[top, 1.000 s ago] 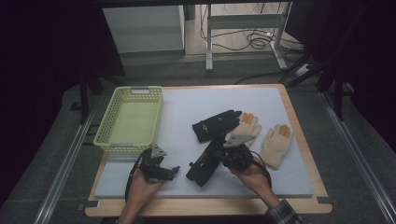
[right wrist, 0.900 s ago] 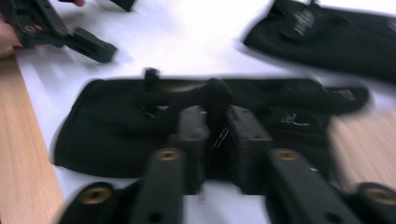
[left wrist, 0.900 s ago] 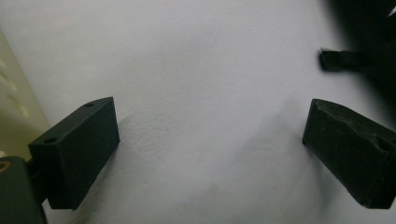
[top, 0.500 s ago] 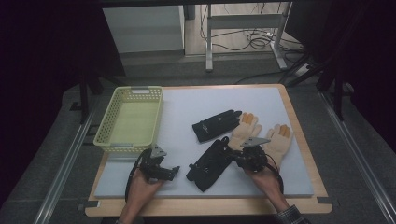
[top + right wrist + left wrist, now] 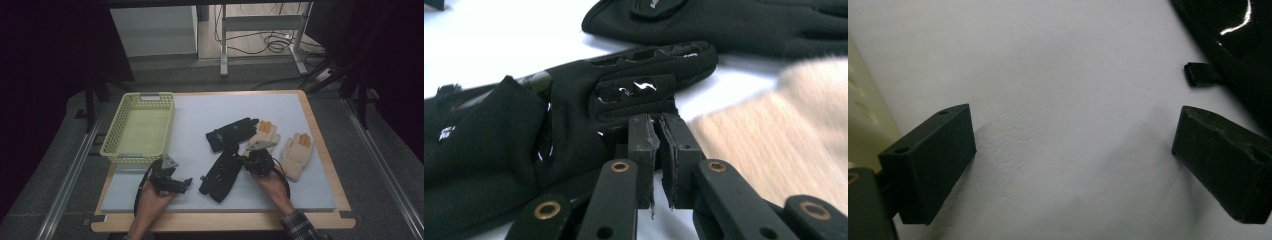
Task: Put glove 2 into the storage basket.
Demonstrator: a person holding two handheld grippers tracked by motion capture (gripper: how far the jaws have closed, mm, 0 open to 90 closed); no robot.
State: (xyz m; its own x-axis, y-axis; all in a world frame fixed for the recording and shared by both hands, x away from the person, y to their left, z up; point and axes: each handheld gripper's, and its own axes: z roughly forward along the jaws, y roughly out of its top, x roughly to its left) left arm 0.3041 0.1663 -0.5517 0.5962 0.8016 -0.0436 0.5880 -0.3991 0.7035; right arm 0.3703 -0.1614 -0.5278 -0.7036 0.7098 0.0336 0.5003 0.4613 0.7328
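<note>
Gloves lay in two pairs on the white mat (image 5: pixel 300 107), and the work in hand appeared to be sorting them toward the yellow basket (image 5: pixel 114 131) at the left; the right gripper (image 5: pixel 248 161) sat at the fingertip end of the nearer black glove (image 5: pixel 221 173), closest to it of the two tools; its jaws, having just been closing, stood nearly together in the right gripper view, with no cloth visibly between the pads, so it looked clenched on nothing. That glove's long axis ran slantwise from the gripper down and left toward the person, its cuff pointing at the left gripper (image 5: pixel 181 184); the second black glove (image 5: pixel 232 133) lay just beyond, and two tan gloves (image 5: pixel 295 155) lay to the right. The left gripper rested on the mat near the basket's front corner, jaws spread wide and empty; the glove's cuff edge showed just beside its right jaw (image 5: pixel 1228 30). A pick would likely fall to the right hand.
</note>
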